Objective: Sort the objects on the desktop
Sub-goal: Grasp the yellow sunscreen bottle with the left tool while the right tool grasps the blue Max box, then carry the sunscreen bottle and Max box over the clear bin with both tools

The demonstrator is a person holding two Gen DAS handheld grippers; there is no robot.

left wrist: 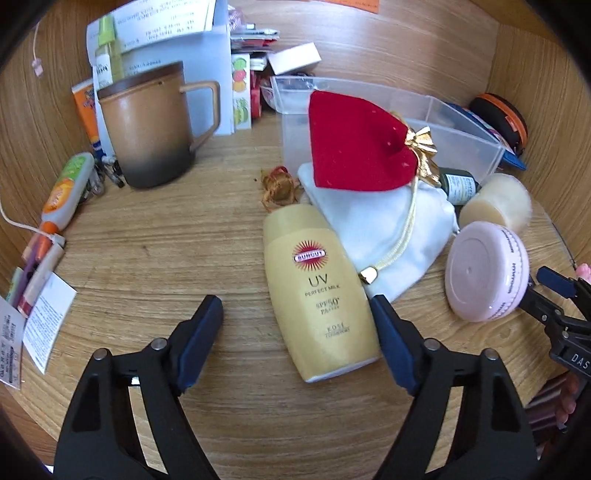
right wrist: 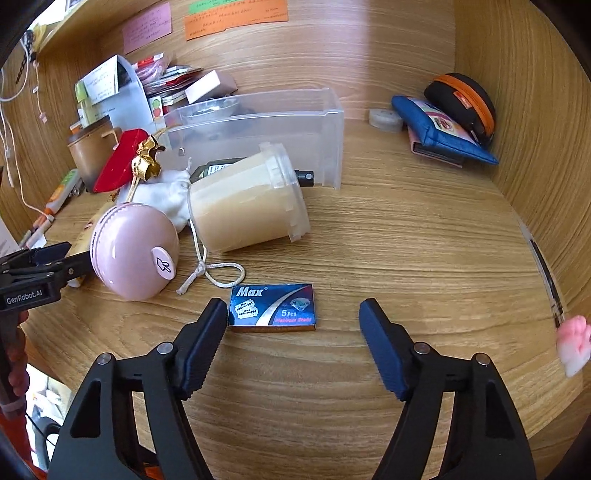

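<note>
Left gripper (left wrist: 295, 325) tilted down, agape

A home desk nook, someone's personal corner. The wood-grain tabletop (right wrist: 406, 229) is closed in by matching wooden walls, with coloured sticky notes (right wrist: 236, 16) stuck on the back panel. Personal care items lie about: a yellow sunscreen bottle (left wrist: 317, 295), a pink round case (right wrist: 133, 251), a jar of cotton pads (right wrist: 247, 199), a box of razor blades (right wrist: 272, 306). A lidded brown mug (left wrist: 147, 125), papers and receipts (left wrist: 166, 26), pens (left wrist: 37, 258), a charging cable (right wrist: 11, 110) and zipped pouches (right wrist: 443, 129) complete the domestic clutter.
</note>
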